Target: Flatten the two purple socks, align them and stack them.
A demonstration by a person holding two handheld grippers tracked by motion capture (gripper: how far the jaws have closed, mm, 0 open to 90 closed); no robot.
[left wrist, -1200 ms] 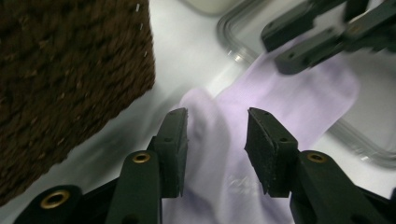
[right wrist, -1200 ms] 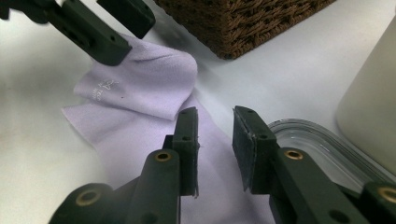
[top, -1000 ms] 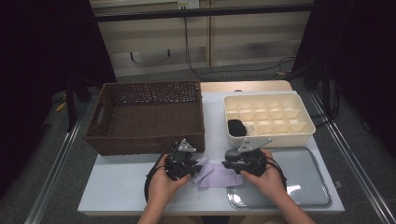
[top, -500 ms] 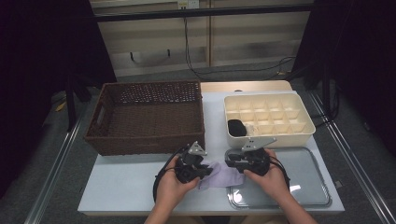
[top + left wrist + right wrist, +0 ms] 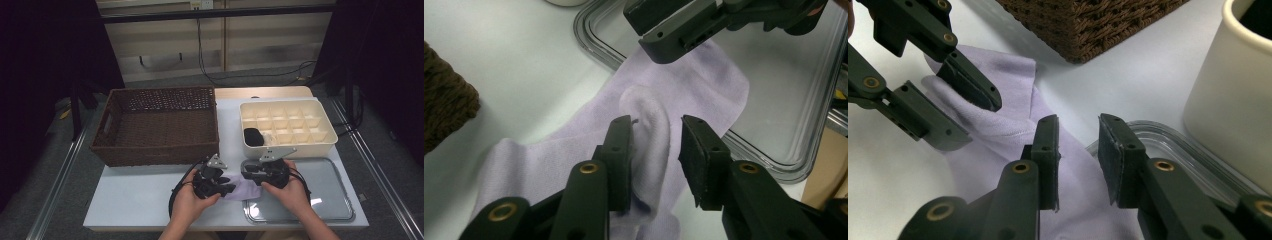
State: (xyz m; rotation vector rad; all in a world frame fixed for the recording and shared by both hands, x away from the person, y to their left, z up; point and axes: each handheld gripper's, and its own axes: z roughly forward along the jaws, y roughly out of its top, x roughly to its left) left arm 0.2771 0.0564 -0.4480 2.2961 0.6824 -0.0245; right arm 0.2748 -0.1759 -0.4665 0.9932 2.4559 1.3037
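White table (image 5: 145, 192), dark curtains (image 5: 45, 60), slatted wall (image 5: 210, 45)

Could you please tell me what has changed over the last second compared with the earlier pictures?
The left tongs slid right along the sock, toward the right tongs, and their jaws have just been opening, a fold of sock loose between them. The right tongs, basket, divided box and tray stayed put.

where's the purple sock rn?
In the high view the purple sock lies at the table's near edge between the two hands, right end lapping the metal tray, in front of the wicker basket.
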